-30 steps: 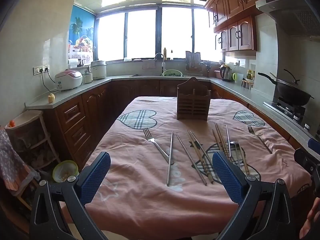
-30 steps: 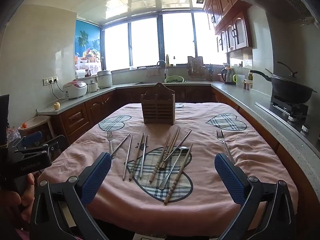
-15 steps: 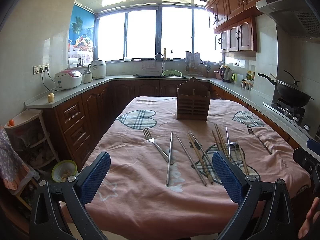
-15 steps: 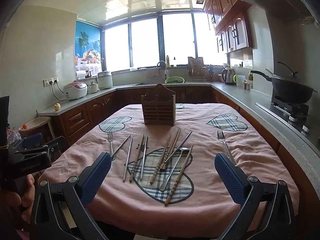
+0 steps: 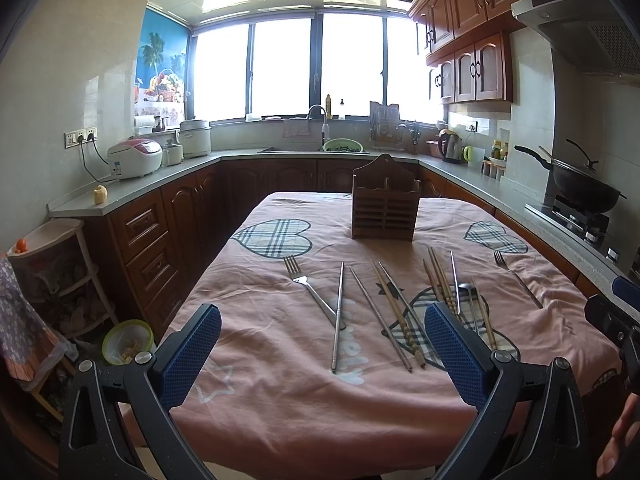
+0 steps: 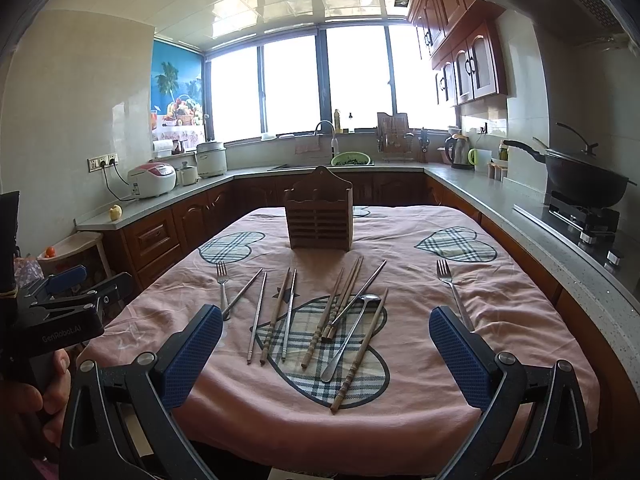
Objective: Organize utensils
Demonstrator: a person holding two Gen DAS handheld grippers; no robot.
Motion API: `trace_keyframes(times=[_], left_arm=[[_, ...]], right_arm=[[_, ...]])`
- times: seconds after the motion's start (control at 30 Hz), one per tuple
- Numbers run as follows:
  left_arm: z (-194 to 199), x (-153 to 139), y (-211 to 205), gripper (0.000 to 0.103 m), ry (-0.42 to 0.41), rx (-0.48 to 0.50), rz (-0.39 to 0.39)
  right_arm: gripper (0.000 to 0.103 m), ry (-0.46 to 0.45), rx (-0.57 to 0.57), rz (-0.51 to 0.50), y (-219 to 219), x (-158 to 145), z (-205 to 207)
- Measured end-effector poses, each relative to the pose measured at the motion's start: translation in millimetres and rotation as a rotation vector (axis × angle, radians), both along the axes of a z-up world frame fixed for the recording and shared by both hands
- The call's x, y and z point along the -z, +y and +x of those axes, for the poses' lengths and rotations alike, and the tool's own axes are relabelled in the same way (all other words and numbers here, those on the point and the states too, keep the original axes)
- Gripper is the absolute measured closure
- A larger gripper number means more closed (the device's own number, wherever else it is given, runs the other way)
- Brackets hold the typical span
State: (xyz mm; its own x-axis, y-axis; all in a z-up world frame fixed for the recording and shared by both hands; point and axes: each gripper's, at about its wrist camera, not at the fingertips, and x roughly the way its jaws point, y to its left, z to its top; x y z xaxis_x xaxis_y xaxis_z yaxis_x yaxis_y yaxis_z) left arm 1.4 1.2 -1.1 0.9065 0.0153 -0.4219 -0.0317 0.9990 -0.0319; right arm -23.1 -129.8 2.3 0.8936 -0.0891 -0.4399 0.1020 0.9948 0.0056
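A slatted wooden utensil holder (image 5: 385, 208) (image 6: 319, 218) stands upright at the middle of the pink tablecloth (image 5: 260, 392). In front of it lie loose utensils: a fork (image 5: 308, 286) (image 6: 222, 284) on the left, steel chopsticks (image 5: 338, 316), wooden chopsticks (image 6: 358, 354), a spoon (image 6: 352, 336) and a second fork (image 6: 452, 290) on the right. My left gripper (image 5: 322, 320) is open near the table's front edge and holds nothing. My right gripper (image 6: 326, 316) is open and also holds nothing, hovering short of the chopsticks.
Dark wood counters ring the table on three sides. A wok (image 6: 584, 184) sits on the stove at right, and rice cookers (image 5: 134, 158) at left. A shelf unit (image 5: 48, 272) and a green bowl (image 5: 128, 340) stand on the floor at left. A hand (image 6: 28, 396) holds the left gripper.
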Motion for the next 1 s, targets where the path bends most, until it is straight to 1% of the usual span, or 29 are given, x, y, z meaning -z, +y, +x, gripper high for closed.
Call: trace_keyframes(times=[1.0], left_arm=[[7.3,3.0,-0.6,0.001,0.020,0.007,-0.002]], right_arm=[[0.000,0.004,0.005,0.008,-0.5,4.5,2.6]])
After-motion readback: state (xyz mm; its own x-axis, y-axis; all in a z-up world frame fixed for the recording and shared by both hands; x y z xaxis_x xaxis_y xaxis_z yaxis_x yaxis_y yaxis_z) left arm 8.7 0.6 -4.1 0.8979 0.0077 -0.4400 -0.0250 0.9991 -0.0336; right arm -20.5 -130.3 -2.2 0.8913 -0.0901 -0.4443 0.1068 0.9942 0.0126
